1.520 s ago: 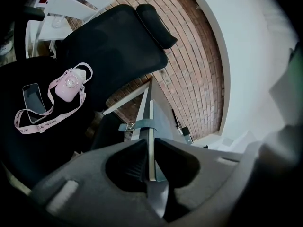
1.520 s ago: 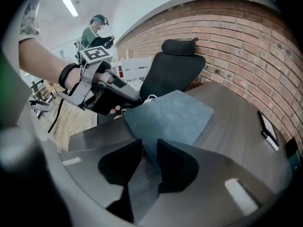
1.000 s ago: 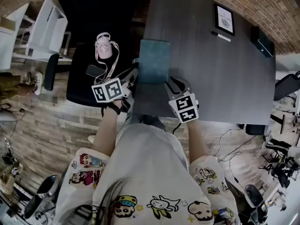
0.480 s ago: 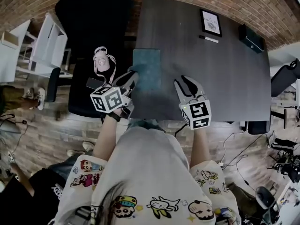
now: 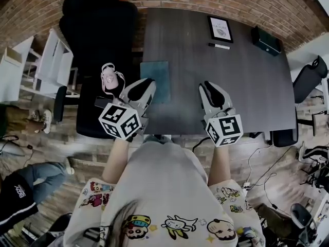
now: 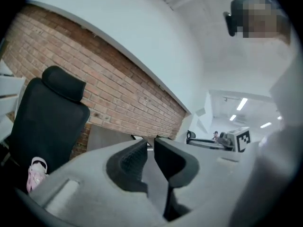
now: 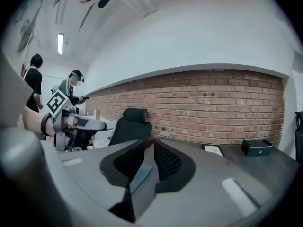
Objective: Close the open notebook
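The teal notebook (image 5: 155, 80) lies closed and flat near the left front of the dark table (image 5: 252, 91). My left gripper (image 5: 143, 83) hangs in the air above the notebook's near left corner, jaws a narrow gap apart and empty (image 6: 150, 140). My right gripper (image 5: 209, 87) is held to the right of the notebook, well apart from it. Its jaws (image 7: 150, 143) have just been closing to a narrow gap with nothing between them. Through that gap a strip of the notebook (image 7: 142, 174) shows below.
A framed card (image 5: 220, 29), a pen (image 5: 219, 46) and a black box (image 5: 266, 40) sit at the table's far side. A black office chair (image 5: 97, 40) stands left of the table with a pink bottle (image 5: 109, 76) on its seat. A person's leg (image 5: 23, 189) shows at lower left.
Both grippers have risen off the table and drawn back toward me. The notebook stays closed where it lay. A person has walked in at lower left.
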A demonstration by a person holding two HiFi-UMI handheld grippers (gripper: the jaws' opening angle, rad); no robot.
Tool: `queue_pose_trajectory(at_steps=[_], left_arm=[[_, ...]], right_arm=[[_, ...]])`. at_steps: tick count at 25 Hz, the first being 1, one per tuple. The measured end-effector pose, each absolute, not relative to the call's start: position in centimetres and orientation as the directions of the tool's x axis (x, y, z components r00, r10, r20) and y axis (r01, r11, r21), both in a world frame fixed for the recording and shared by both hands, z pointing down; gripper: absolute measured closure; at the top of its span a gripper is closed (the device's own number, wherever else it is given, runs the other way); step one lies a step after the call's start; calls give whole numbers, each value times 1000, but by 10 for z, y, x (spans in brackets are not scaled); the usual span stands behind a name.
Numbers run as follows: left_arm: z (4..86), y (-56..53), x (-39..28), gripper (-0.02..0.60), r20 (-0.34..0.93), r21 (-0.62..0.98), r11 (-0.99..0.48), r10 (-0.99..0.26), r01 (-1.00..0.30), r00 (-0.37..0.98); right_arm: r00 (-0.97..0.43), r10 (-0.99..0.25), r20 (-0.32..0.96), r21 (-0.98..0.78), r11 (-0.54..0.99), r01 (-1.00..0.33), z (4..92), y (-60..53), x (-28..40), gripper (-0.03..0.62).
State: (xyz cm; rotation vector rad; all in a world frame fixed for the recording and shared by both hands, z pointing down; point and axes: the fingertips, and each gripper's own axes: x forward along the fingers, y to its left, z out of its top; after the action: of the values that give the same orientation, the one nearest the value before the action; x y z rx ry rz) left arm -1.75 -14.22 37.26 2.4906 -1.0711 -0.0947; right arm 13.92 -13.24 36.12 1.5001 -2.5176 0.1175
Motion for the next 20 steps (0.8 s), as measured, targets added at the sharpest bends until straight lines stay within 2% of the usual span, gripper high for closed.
queue_pose_trajectory(at_steps=[6, 10, 20], left_arm=[[342, -122, -7, 554, 62, 259, -658, -719, -707, 692], [337, -113, -6, 583, 71, 234, -661, -720, -713, 690], [330, -107, -24, 583, 70, 198, -634, -752, -748, 656]], right_arm=[[-446, -884, 142, 11, 451, -892, 338, -120, 151, 554], [-444, -890, 107, -11, 445, -895, 329, -112, 157, 580], [-447, -888, 107, -20, 447, -894, 332, -108, 148, 585]])
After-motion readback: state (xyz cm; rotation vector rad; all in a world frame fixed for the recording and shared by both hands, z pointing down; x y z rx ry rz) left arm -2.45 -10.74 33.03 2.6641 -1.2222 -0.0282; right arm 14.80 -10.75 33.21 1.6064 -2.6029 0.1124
